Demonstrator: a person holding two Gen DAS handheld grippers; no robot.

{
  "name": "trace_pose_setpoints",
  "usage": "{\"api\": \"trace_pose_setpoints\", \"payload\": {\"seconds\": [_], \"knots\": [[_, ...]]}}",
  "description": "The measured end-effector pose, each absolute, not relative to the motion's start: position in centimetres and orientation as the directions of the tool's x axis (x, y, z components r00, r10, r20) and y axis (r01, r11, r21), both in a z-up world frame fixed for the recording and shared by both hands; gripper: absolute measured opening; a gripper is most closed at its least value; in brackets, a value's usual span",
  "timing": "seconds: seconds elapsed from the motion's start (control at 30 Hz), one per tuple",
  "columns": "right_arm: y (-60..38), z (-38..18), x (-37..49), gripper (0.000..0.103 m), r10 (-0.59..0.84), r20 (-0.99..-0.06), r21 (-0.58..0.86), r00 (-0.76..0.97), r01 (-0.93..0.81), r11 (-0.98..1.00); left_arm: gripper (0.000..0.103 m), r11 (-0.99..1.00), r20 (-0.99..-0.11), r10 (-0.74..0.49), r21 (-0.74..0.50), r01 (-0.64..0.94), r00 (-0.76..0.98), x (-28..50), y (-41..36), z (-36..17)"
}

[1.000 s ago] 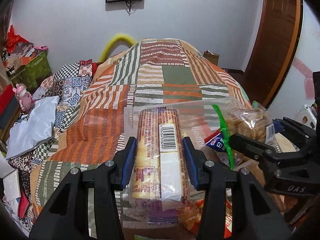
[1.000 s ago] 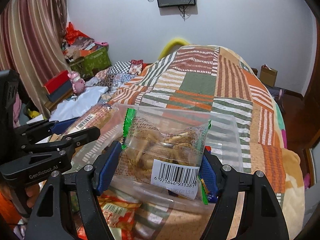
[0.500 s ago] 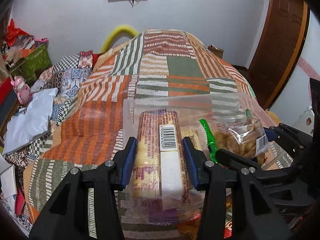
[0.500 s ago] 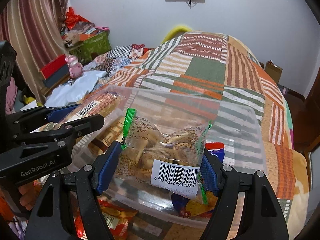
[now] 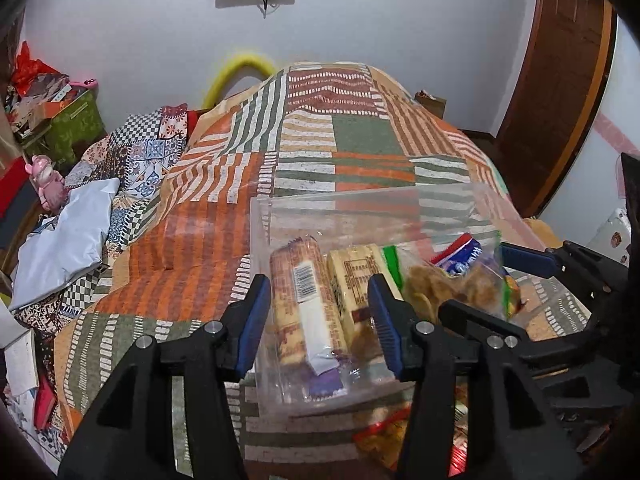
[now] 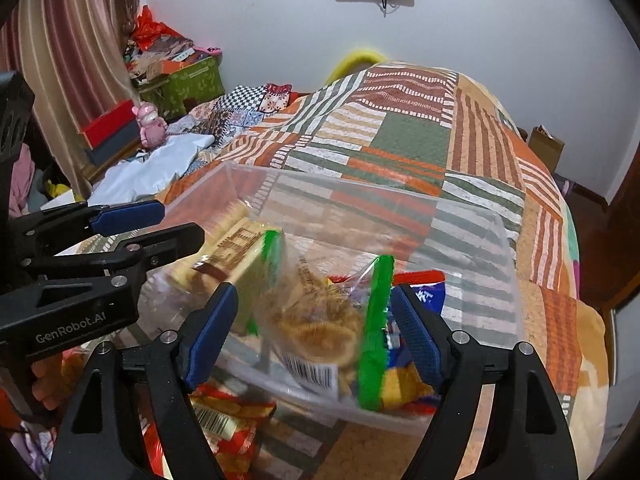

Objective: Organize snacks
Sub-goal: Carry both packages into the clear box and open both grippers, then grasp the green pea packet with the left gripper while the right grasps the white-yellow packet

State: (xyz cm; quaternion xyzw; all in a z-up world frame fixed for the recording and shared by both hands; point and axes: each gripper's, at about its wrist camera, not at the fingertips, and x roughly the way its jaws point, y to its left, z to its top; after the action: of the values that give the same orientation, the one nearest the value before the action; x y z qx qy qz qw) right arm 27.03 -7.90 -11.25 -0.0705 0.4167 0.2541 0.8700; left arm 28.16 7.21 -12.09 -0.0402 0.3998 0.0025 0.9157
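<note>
A clear plastic bin [image 5: 360,208] [image 6: 472,240] sits on the patchwork bedspread. My left gripper [image 5: 318,316] is open over the bin's near left side; the long biscuit packet [image 5: 304,300] lies loose in the bin between its fingers, beside a yellow cracker pack [image 5: 356,276]. My right gripper [image 6: 316,332] is open over the bin's near edge; the clear green-edged bag of ring snacks [image 6: 320,320] drops blurred between its fingers, and shows in the left wrist view [image 5: 452,284]. A blue snack packet [image 6: 424,296] lies in the bin.
Orange-red snack packets [image 6: 224,412] [image 5: 384,436] lie on the bedspread in front of the bin. Folded white cloth [image 5: 68,240] and clutter are on the left. A wooden door [image 5: 560,80] stands at the right.
Both grippers have opened and let go. The biscuit packet and the ring-snack bag have dropped from the grippers into the bin.
</note>
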Motion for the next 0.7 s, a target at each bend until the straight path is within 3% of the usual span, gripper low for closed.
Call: {"api": "trace_pose_setpoints", "payload": {"seconds": [0.7], "knots": [[-12.5, -5.4, 19.7, 0.083, 0.400, -0.669, 0.083, 0.626, -0.472, 0.878, 0.066, 0.999, -0.713, -0.006, -0.035, -0.027, 0.701, 19.0, 5.8, -7.6]]}}
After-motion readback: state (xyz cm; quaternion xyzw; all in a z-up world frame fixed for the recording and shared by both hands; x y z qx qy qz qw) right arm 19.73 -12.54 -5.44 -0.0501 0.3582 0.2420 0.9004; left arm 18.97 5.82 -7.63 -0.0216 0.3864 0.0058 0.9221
